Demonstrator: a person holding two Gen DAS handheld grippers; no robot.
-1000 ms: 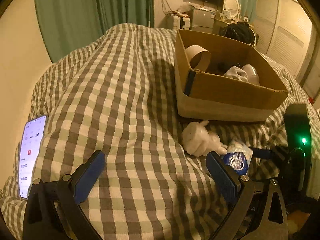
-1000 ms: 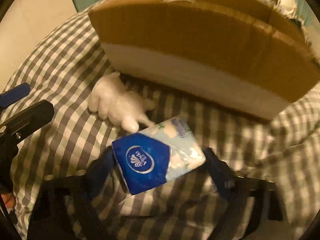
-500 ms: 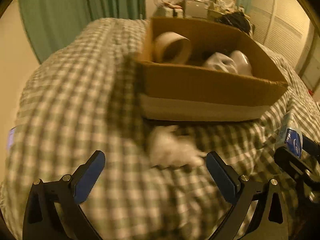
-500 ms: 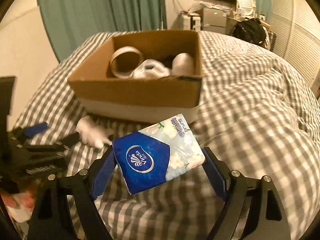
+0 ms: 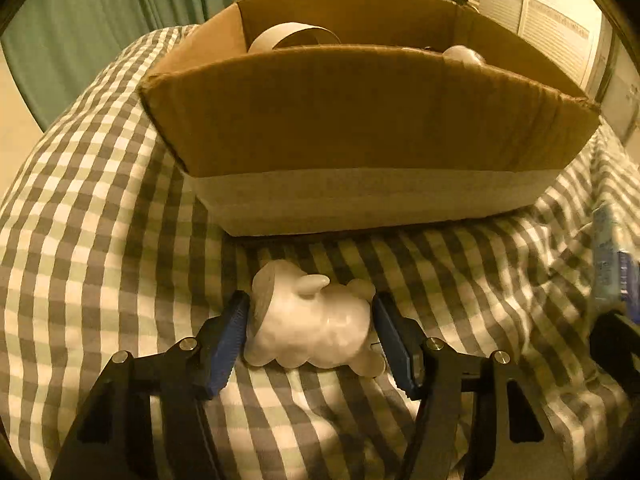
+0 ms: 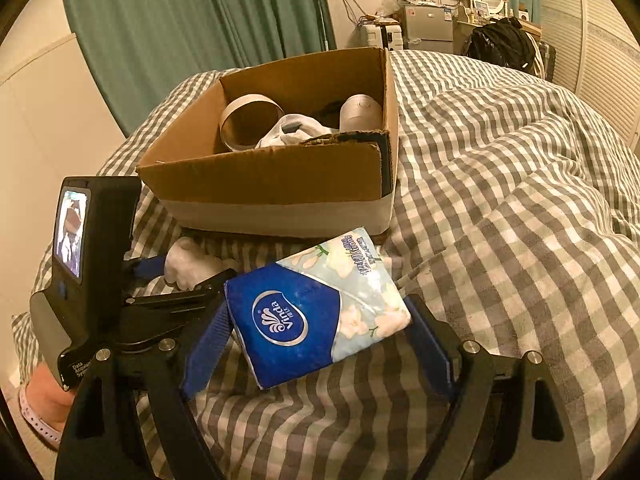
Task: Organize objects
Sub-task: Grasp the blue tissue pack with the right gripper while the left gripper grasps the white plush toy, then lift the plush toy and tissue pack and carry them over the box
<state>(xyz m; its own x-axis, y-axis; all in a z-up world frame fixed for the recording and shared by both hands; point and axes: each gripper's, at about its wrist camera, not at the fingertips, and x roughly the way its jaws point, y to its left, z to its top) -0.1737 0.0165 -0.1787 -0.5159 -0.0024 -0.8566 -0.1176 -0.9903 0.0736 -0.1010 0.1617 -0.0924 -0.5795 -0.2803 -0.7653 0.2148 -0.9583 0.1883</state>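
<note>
A white plush toy lies on the checked duvet just in front of the cardboard box. My left gripper has its blue fingers closed against both sides of the toy; the toy also shows in the right wrist view. My right gripper is shut on a blue and floral tissue pack, held above the duvet to the right of the left gripper, in front of the box. The box holds a tape roll, white cloth and a grey round object.
The checked duvet covers the bed, rumpled to the right. Green curtains hang behind the bed. A black bag and furniture stand at the far wall. The left gripper's body with its screen is at the right view's left.
My left gripper moved right and forward to the plush toy and closed on it. My right gripper rose and pulled back with the tissue pack, so the box's inside now shows.
</note>
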